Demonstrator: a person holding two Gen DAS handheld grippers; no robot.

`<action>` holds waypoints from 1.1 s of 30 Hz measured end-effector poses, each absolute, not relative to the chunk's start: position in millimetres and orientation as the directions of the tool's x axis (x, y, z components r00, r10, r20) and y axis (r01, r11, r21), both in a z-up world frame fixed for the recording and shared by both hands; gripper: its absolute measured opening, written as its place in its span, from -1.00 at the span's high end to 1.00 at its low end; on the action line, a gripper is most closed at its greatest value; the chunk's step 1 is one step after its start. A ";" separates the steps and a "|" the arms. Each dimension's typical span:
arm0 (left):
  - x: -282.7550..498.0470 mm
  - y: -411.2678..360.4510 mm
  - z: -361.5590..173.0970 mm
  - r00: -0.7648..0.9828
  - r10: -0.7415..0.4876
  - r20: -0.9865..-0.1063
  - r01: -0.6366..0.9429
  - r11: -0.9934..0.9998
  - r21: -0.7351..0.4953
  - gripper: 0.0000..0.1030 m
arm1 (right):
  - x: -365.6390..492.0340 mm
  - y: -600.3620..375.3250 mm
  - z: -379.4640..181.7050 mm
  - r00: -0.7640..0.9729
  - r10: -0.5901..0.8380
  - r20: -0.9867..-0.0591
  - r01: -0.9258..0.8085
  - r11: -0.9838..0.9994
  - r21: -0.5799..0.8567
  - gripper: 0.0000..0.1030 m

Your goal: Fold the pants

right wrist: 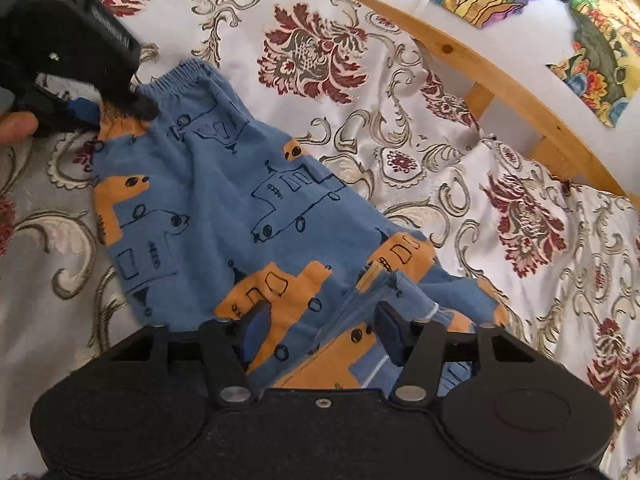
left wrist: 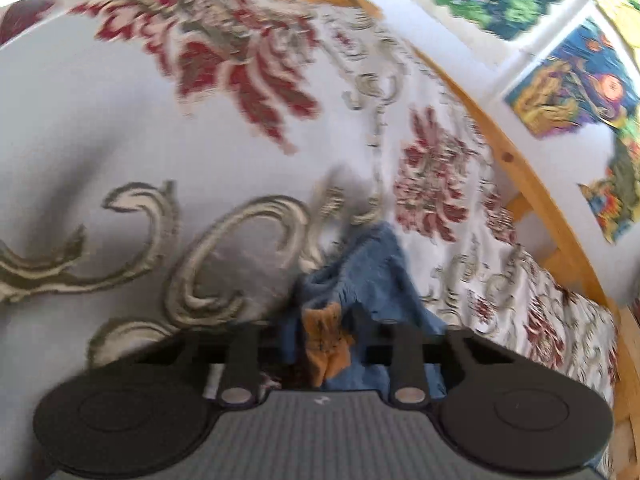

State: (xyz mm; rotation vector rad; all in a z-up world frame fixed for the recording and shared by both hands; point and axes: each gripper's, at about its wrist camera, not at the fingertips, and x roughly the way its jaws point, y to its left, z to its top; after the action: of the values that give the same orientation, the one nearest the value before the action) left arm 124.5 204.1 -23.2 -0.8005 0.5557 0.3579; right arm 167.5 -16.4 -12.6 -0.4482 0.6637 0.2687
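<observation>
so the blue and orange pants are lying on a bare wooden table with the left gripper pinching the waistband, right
Not quite: the pants lie on a white bedspread with red flowers and scrolls, framed by a wooden bed rail, not on a bare wooden table. The right wrist view shows this. The rest holds: the left gripper is pinching the elastic waistband.

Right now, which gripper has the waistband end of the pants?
The left gripper: it pinches the elastic waistband of the pants. The right gripper stands open over the leg end.
</observation>
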 end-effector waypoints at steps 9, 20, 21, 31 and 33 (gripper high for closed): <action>125.4 200.2 -18.9 0.805 0.090 -0.586 -0.466 0.708 -0.531 0.68 | 168.6 -24.7 -5.5 0.751 0.176 -0.637 -0.399 0.889 -0.224 0.05; 113.6 142.7 6.5 0.865 0.180 -0.468 -0.291 0.941 -0.175 0.69 | 285.0 -41.0 70.5 0.492 0.591 -0.639 -0.533 0.785 0.316 -0.17; 113.3 137.4 7.9 0.868 0.184 -0.461 -0.280 0.949 -0.147 0.69 | 294.5 -37.5 73.8 0.467 0.611 -0.639 -0.524 0.774 0.357 -0.17; 111.1 104.7 11.6 0.886 0.179 -0.428 -0.186 0.982 0.026 0.68 | 325.0 11.2 95.5 0.296 0.704 -0.646 -0.520 0.686 0.509 -0.17; 111.4 100.4 11.6 0.889 0.178 -0.421 -0.174 0.984 0.048 0.68 | 322.5 20.7 93.5 0.295 0.674 -0.678 -0.524 0.707 0.475 -0.15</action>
State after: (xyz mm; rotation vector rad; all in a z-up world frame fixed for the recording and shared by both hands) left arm 111.4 100.4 11.6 0.0087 0.4383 0.1825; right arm 322.5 20.7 93.5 0.1738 0.9891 0.8022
